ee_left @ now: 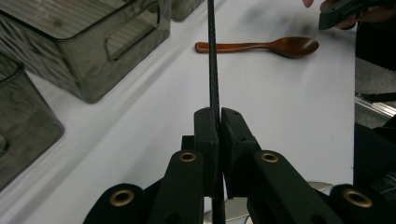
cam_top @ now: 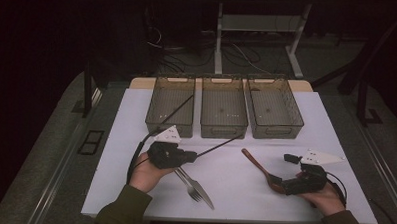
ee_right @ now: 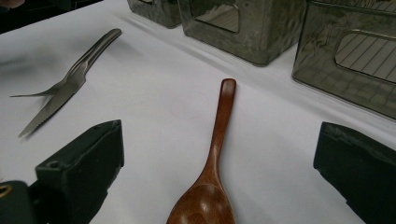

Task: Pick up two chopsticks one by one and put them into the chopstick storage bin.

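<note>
My left gripper (cam_top: 189, 155) (ee_left: 219, 114) is shut on one end of a thin black chopstick (cam_top: 219, 145) (ee_left: 212, 56), which points away from the jaws toward the middle bin. A brown wooden spoon (cam_top: 257, 167) (ee_right: 217, 154) lies flat on the white mat. The wide-open jaws of my right gripper (cam_top: 279, 184) (ee_right: 218, 140) stand on either side of the spoon's bowl end, and neither pad touches it. A metal fork (cam_top: 191, 188) (ee_right: 56, 88) and a serrated knife (cam_top: 203, 192) (ee_right: 46, 114) lie crossed on the mat just in front of my left hand.
Three smoky see-through bins stand in a row at the mat's far edge: left (cam_top: 170, 127), middle (cam_top: 224, 129), right (cam_top: 276, 129). A second thin dark line (cam_top: 179, 109) slants across the left bin; stick or cable, I cannot tell. Table legs and cables lie beyond.
</note>
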